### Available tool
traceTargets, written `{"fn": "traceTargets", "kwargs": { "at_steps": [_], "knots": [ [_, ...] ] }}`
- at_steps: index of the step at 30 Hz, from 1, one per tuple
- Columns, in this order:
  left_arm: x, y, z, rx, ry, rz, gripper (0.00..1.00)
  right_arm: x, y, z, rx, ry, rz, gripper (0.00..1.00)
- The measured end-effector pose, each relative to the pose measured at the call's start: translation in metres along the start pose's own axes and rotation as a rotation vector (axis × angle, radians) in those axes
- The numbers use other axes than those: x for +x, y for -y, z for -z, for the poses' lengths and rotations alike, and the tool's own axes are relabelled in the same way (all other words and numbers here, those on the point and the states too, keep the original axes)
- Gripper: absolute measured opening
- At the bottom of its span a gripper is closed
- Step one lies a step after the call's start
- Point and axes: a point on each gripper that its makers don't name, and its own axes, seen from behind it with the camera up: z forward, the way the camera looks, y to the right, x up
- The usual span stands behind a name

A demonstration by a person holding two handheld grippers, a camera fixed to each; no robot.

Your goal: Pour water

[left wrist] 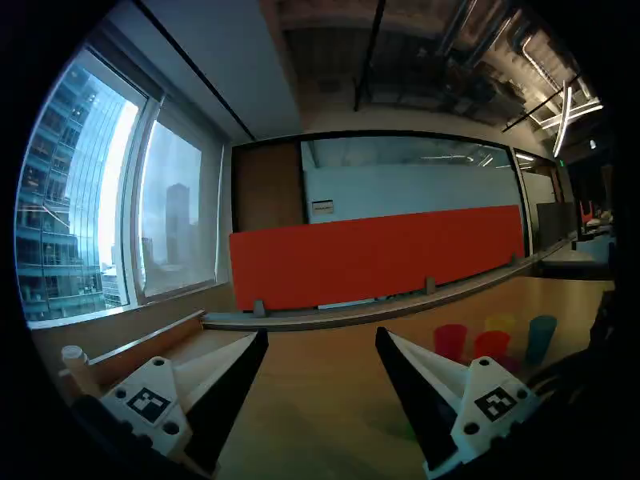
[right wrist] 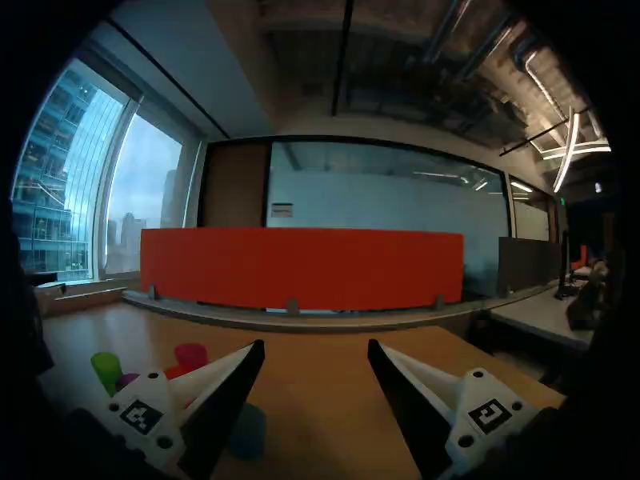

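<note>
Both tools stand with jaws spread wide and nothing gripped. The left tool (left wrist: 320,331) and the right tool (right wrist: 314,344) each frame a bare stretch of wooden counter (left wrist: 320,416) between their white fingers.

In the left gripper view, a small capped container (left wrist: 74,360) stands at the far left, just beside the left finger. The right finger partly hides a group of cups behind it.

The counter runs back to an orange divider panel (left wrist: 376,256) along its far edge. A tall window (left wrist: 88,208) on the left shows high-rise buildings. A glass wall stands behind the panel, under an open ceiling of pipes and strip lights.

In the left gripper view the cups stand upright and close together, right of the tool: pink cup (left wrist: 450,340), red cup (left wrist: 491,344), yellow cup (left wrist: 500,322), blue cup (left wrist: 542,338). In the right gripper view a green cup (right wrist: 106,370) and a purple cup (right wrist: 128,380) stand left of the left finger, with the pink and red cups. The blue cup sits low, just inside that finger. What the cups hold cannot be told.
</note>
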Motion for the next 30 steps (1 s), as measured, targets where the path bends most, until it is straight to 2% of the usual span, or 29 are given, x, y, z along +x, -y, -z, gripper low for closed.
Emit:
{"fn": "traceTargets", "kwargs": {
  "at_steps": [8,17,30],
  "knots": [
    [-0.019,-0.002,0.001,0.013,0.003,0.025,1.00,0.006,0.006,-0.004,0.005,-0.009,-0.014,1.00],
    [-0.036,-0.003,-0.002,0.001,-0.001,0.061,1.00,0.011,0.013,-0.006,0.012,-0.011,-0.001,1.00],
    [-0.060,-0.006,-0.010,-0.020,0.016,0.105,1.00,0.016,0.011,-0.005,0.006,-0.016,-0.011,1.00]
  ]
}}
